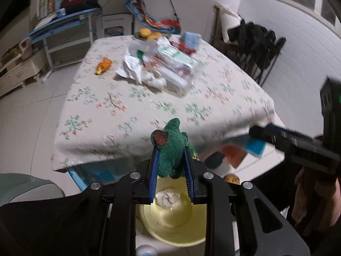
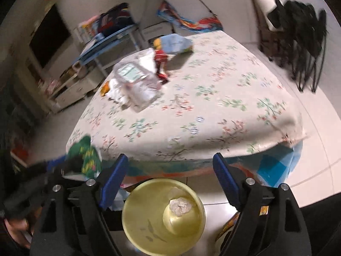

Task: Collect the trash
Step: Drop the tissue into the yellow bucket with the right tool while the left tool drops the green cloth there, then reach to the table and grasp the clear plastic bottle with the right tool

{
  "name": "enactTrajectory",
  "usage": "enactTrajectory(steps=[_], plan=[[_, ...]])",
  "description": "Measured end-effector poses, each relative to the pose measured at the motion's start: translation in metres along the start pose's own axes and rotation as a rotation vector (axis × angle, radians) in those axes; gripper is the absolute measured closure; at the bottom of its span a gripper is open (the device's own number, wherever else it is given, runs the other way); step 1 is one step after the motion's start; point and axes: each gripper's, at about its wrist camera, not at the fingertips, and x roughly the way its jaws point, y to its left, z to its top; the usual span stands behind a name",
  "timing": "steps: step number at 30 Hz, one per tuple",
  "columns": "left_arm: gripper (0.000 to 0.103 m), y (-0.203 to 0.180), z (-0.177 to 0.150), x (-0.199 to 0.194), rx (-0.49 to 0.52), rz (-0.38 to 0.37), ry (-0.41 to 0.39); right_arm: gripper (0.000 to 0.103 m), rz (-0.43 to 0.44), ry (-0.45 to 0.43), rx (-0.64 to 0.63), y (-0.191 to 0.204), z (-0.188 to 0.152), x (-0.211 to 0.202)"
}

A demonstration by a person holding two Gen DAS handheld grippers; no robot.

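Note:
My left gripper (image 1: 170, 149) is shut on a green knitted cloth (image 1: 170, 140), held just in front of the table's near edge. That cloth also shows at the left of the right wrist view (image 2: 87, 155). Below stands a yellow bin (image 1: 191, 230) with a crumpled white paper (image 1: 168, 198) inside. My right gripper (image 2: 170, 157) is open with nothing between its fingers, above the same bin (image 2: 136, 224) and paper (image 2: 181, 207). A pile of wrappers, tissues and clear plastic (image 1: 157, 66) lies on the flowered tablecloth (image 1: 127, 111), with an orange wrapper (image 1: 103, 65) to its left.
A blue packet (image 2: 174, 42) and a red wrapper (image 2: 161, 59) lie further back on the table. Folded black chairs (image 1: 255, 42) lean against the right wall. A blue desk (image 1: 64, 21) with piled things stands at the back left. The floor is white tile.

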Motion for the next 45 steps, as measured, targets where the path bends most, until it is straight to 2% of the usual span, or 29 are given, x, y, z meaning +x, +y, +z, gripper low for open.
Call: enactTrajectory(steps=[7,9,10,11,13,17,21,27,31,34,39,42,45], plan=[[0.078,-0.025,-0.02,0.022,0.12,-0.035,0.152,0.023,-0.003,-0.023,0.021,-0.004,0.001,-0.009],[0.075,-0.031,-0.025,0.027,0.15,-0.04,0.184,0.022,-0.003,-0.026,0.021,-0.006,0.001,-0.01],[0.069,-0.034,-0.026,0.027,0.158,-0.038,0.183,0.021,-0.004,-0.027,0.021,-0.006,0.0,-0.01],[0.058,-0.035,-0.026,0.026,0.167,-0.032,0.176,0.021,-0.004,-0.028,0.022,-0.006,0.0,-0.01],[0.045,-0.036,-0.025,0.023,0.162,-0.025,0.157,0.02,-0.004,-0.029,0.027,-0.007,-0.001,-0.01],[0.031,-0.027,-0.02,0.019,0.1,-0.033,0.119,0.02,-0.004,-0.031,0.038,-0.01,0.0,-0.011],[0.03,-0.013,-0.011,0.012,0.01,-0.048,0.062,0.02,-0.002,-0.036,0.035,-0.009,0.0,-0.012],[0.025,0.016,0.0,-0.006,-0.122,0.042,-0.068,0.02,-0.003,-0.034,0.02,-0.006,-0.001,-0.012],[0.022,0.034,0.006,-0.005,-0.195,0.128,-0.084,0.019,-0.006,-0.031,0.007,-0.003,-0.002,-0.011],[0.021,0.046,0.009,0.0,-0.248,0.156,-0.072,0.019,-0.01,-0.031,-0.014,0.002,-0.002,-0.011],[0.021,0.055,0.027,0.005,-0.24,0.185,-0.085,0.018,-0.002,-0.045,-0.082,0.017,0.008,-0.009],[0.017,0.056,0.048,0.008,-0.169,0.225,-0.093,0.018,0.0,-0.059,-0.139,0.026,0.021,-0.007],[0.016,0.061,0.062,0.01,-0.146,0.242,-0.096,0.017,-0.002,-0.06,-0.193,0.034,0.036,0.0]])
